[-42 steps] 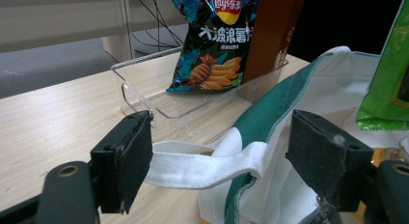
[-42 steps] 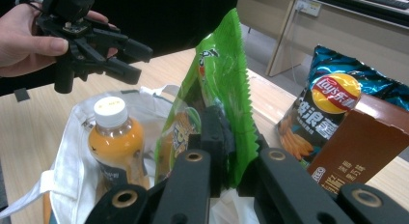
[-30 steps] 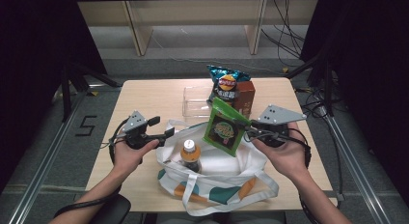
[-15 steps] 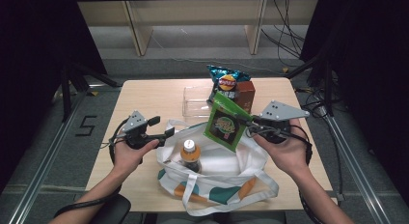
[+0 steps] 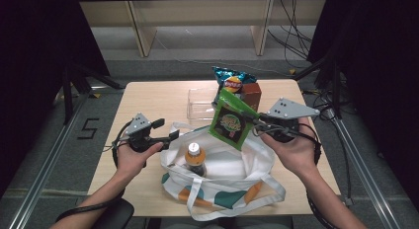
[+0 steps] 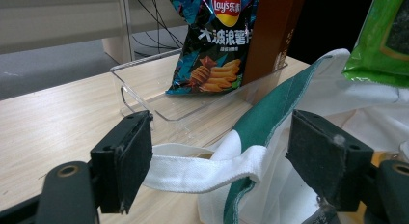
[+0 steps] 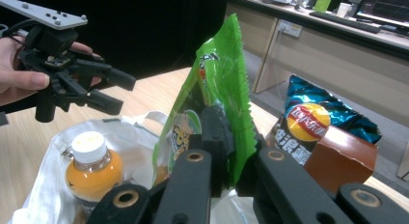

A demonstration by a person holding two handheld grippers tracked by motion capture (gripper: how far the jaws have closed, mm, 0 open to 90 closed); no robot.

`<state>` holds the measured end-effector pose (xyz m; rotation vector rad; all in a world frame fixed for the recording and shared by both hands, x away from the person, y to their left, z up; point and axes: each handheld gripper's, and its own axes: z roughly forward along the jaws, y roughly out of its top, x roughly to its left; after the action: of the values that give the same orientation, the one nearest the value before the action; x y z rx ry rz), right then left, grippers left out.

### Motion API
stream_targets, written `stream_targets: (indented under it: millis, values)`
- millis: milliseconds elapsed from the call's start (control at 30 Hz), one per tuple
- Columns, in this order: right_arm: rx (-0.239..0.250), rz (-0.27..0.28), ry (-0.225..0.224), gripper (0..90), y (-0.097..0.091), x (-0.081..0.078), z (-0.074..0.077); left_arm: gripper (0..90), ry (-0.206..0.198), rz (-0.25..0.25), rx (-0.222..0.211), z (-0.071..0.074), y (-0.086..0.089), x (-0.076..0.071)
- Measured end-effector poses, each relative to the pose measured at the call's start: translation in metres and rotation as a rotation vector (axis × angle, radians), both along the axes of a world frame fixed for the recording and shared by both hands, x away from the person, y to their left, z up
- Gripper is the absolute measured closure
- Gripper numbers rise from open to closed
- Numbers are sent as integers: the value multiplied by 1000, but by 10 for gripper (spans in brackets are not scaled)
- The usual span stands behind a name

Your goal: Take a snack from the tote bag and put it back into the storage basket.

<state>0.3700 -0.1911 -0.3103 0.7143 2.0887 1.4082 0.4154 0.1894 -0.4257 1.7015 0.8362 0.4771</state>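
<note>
We see green snack packet [image 5: 231, 121], glossy, serrated top, tilted toward 1 o'clock | right gripper [image 5: 258, 121] clamps its edge | left gripper [image 5: 170, 130] wide, tote rim [image 6: 202, 167] between jaws

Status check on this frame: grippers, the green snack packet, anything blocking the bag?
Right gripper shut on green snack packet, above the tote bag. Left gripper open astride the bag's rim. Orange drink bottle stands upright inside the bag.

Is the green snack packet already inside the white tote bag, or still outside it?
Still outside: the right gripper holds the green snack packet tilted in the air above the white tote bag, where only an orange drink bottle stands.
</note>
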Motion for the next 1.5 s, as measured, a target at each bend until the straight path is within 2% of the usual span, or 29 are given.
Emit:
stream_targets:
  millis: [33,67,133,167,200,267,300,567,633,700,733,800,833,933,967,1067,1167,1200,1267,1400,1500]
  values:
    - [5,6,-16,871,0,2,0,229,0,0,-1,0,0,0]
    - [-1,-3,13,872,-1,0,2,229,0,0,0,0,0,0]
    - [3,-4,10,872,-1,1,2,229,2,0,1,0,0,0]
    - [7,3,-16,872,-1,4,2,230,5,0,1,0,0,0]
    - [2,-4,11,872,-1,3,2,229,5,0,1,0,0,0]
    - [4,-6,13,872,-1,3,2,230,4,0,3,0,0,0]
    - [0,-8,-1,872,-1,5,3,230,4,0,2,0,0,0]
    - [7,-26,4,873,-2,8,6,230,5,-1,4,0,0,1]
    - [10,-24,-14,872,-2,10,7,230,5,0,3,0,0,0]
    - [13,-30,-6,872,-2,10,7,230,5,1,3,0,0,0]
    - [10,-28,-17,872,-2,12,8,230,5,0,3,0,0,0]
    - [8,-25,-1,873,-1,12,9,230,4,1,2,0,0,0]
    - [16,-23,-14,873,-1,13,9,230,3,0,1,0,0,0]
    - [18,-46,-15,873,0,13,10,230,3,0,1,0,0,0]
    - [8,-24,-34,873,-1,16,10,230,3,0,2,0,0,0]
    - [14,-40,-12,873,0,15,11,230,3,0,1,0,0,0]
    - [8,-31,-28,873,-1,18,13,230,3,0,0,0,0,0]
    - [17,-44,-17,873,0,17,13,230,3,0,1,0,0,0]
    - [24,-35,-10,873,0,18,13,230,3,0,0,0,0,0]
    - [21,-42,-22,874,0,20,14,230,2,-1,0,0,0,0]
    - [26,-46,-14,874,1,21,14,230,3,-1,0,0,0,0]
